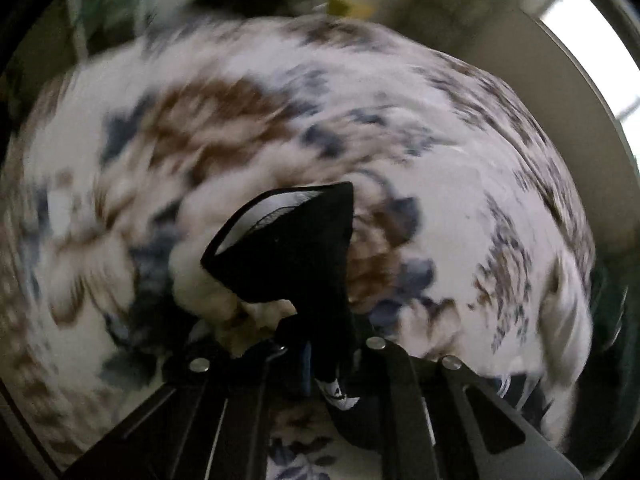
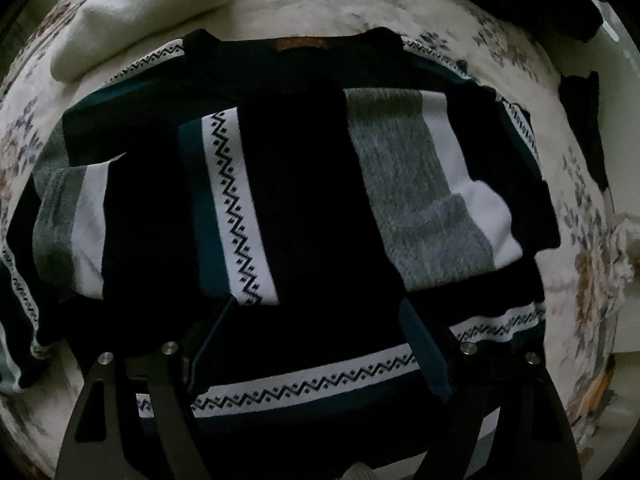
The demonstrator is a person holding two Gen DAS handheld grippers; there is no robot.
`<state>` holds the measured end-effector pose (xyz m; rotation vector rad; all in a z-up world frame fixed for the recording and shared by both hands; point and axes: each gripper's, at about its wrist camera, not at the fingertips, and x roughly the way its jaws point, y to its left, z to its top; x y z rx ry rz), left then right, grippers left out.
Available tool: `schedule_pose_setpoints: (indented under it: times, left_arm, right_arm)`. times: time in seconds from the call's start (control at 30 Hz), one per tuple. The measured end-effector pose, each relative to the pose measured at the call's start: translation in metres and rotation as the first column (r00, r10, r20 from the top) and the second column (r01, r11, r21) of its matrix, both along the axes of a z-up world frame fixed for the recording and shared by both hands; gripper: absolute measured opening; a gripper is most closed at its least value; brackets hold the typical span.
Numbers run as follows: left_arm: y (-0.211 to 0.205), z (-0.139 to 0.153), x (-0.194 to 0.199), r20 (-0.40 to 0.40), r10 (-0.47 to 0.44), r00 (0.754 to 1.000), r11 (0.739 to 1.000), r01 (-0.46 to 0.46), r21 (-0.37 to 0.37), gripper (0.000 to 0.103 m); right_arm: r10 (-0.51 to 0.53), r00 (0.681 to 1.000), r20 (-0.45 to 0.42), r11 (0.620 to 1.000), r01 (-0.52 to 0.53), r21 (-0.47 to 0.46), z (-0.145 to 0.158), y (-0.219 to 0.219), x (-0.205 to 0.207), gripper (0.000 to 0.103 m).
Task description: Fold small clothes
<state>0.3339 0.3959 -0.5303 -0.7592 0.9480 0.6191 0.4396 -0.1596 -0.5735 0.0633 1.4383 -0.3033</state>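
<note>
Left wrist view: heavily smeared, so detail is poor. The left gripper (image 1: pixel 316 280) has its jaws pressed together, pinching a fold of dark cloth (image 1: pixel 288 252) that stands up from the fingers with a pale lining showing at its upper edge; probably a corner or sleeve of the sweater, though the blur does not let me confirm that. Behind it lies the floral bedsheet (image 1: pixel 200 120), white with brown and blue blotches. Right wrist view: sharp but dim. The right gripper (image 2: pixel 316 332) hangs over the sweater (image 2: pixel 320 184) with jaws spread wide, one finger at each side of the lower hem band, nothing pinched. The sweater, dark with white zigzag bands, teal stripes and grey-and-white panels, lies flat on the bedsheet with its collar away from the camera and both sleeves laid inward across the body. Judgement: sleeves are in, so the step in hand is the body fold, hem toward collar. The next move calls for the right gripper to close on the hem and lift in step with the left, keeping the sleeves from sliding out. Surroundings: a white pillow (image 2: pixel 140 12) just beyond the collar at upper left, dark clothes (image 2: pixel 580 120) at the right edge; both limit room past the collar.
</note>
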Motion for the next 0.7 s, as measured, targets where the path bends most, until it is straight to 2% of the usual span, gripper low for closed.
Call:
schedule_pose_setpoints:
  times: [0.1, 0.2, 0.27, 0.37, 0.47, 0.63, 0.7]
  left_arm:
    - [-0.035, 0.030, 0.025, -0.006, -0.142, 0.990, 0.984, 0.142, 0.110, 0.006]
    - [-0.083, 0.055, 0.050, -0.014, -0.285, 0.958, 0.943, 0.283, 0.173, 0.006]
    - [-0.127, 0.067, 0.068, -0.022, -0.384, 0.923, 0.904, 0.380, 0.197, 0.006]
    - [-0.205, 0.079, 0.090, -0.056, -0.525, 0.849, 0.820, 0.522, 0.233, 0.006]
    - [-0.286, 0.086, 0.108, -0.065, -0.638, 0.767, 0.739, 0.634, 0.226, 0.006]
    - [-0.425, 0.083, 0.132, -0.075, -0.775, 0.628, 0.607, 0.772, 0.189, 0.006]
    - [-0.472, 0.078, 0.139, -0.081, -0.811, 0.580, 0.561, 0.808, 0.179, 0.006]
  right_arm:
    - [-0.003, 1.000, 0.009, 1.000, 0.003, 0.012, 0.003, -0.007, 0.008, 0.084]
    - [-0.013, 1.000, 0.021, 0.999, 0.012, 0.047, 0.007, -0.020, 0.016, 0.084]
    - [-0.026, 0.999, 0.033, 0.995, 0.022, 0.097, 0.008, -0.034, 0.021, 0.084]
    - [-0.038, 0.999, 0.037, 0.989, 0.033, 0.144, 0.010, -0.054, 0.024, 0.084]
    - [-0.039, 0.998, 0.046, 0.988, 0.031, 0.151, 0.013, -0.078, 0.025, 0.084]
    - [-0.057, 0.998, 0.040, 0.985, 0.050, 0.162, 0.017, -0.134, 0.022, 0.084]
    - [-0.085, 0.996, 0.028, 0.981, 0.078, 0.176, 0.015, -0.162, 0.018, 0.084]
